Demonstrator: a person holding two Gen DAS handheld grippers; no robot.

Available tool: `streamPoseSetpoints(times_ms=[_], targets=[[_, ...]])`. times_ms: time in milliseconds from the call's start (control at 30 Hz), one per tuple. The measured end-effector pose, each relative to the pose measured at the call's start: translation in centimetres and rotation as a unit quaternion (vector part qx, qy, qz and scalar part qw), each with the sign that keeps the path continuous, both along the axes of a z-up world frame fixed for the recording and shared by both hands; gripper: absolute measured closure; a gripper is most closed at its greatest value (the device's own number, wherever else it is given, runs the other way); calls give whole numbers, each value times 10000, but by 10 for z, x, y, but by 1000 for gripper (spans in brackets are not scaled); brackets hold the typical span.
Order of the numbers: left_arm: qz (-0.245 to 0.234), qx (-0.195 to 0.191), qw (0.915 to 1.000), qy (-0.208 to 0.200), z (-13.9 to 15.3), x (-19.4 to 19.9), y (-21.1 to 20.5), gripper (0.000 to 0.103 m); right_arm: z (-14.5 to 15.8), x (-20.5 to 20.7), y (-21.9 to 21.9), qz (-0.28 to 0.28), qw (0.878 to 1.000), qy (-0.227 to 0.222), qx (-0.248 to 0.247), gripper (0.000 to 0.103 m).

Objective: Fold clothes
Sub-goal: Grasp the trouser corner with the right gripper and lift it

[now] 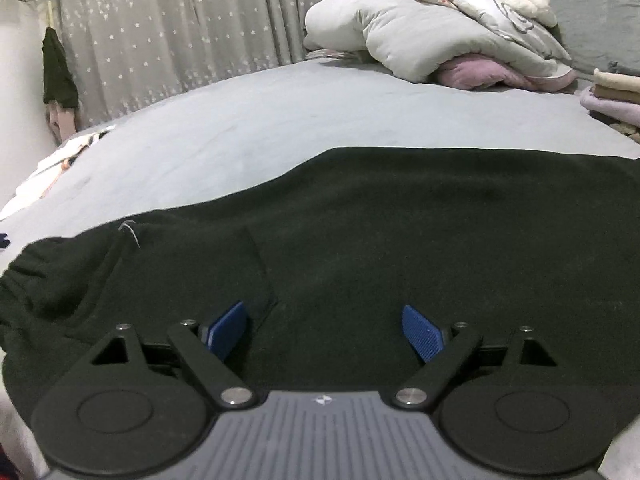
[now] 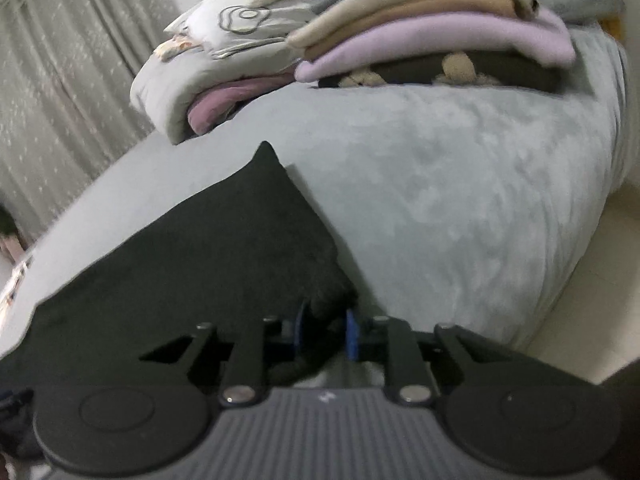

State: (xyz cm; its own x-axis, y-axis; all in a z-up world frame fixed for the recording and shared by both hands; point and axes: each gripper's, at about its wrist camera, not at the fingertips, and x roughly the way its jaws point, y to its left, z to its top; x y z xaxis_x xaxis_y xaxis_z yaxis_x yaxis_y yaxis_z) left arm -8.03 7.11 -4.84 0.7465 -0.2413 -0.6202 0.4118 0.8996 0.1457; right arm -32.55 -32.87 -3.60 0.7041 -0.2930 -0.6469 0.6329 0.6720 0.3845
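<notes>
We see the garment spread on the bed, nearest us. Behind it, across open sheet, lies a heap of bedding, with a curtain to its left. To the right of the heap sits a stack of folded clothes. At the garment's right edge, a fold stands between our right gripper's pads.
</notes>
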Motion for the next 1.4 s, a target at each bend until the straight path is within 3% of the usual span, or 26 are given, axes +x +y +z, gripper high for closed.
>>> streamPoseSetpoints(times_ms=[100,267,433,567,667,733,767,800,1000,1100,1167,1200,1400], targets=[[-156,-100,9997,-137,7,-5,-6,18,3,-11,-5,-183,9987,-257,406,69],[-487,-326,9975,-401,20,-18,-22,18,2,-28,-9,-404,9926,-592,976,63],[-1000,-679,9921,-347,26,-29,-48,18,-5,-26,-6,-508,9886,-786,1180,60],[-1318,-445,9900,-216,22,-34,-65,18,-14,-22,-1,-840,9826,-1065,1265,58],[-1411,-330,9894,-104,18,-33,-73,18,-14,-13,5,-997,9827,-1108,1096,58],[-1383,-427,9895,37,19,-31,-73,18,-11,-8,10,-1009,9844,-1123,907,68],[-1369,-476,9894,109,20,-29,-73,18,-10,-6,13,-1007,9852,-1134,799,81],[-1329,-559,9894,189,21,-28,-72,18,-7,-3,16,-992,9860,-1160,676,83],[-1031,-1176,9853,683,26,-15,-59,18,28,25,48,-321,9909,-1280,-273,86],[-822,-1928,9715,1108,28,-4,-44,18,42,42,69,136,9898,-1268,-638,86],[-779,-2236,9634,1255,28,0,-39,18,48,53,85,452,9877,-1247,-831,86],[-754,-2509,9550,1390,29,3,-35,18,49,59,93,606,9863,-1230,-920,86],[-822,-3195,9279,1735,27,11,-26,18,52,82,143,1458,9737,-1046,-1401,86]])
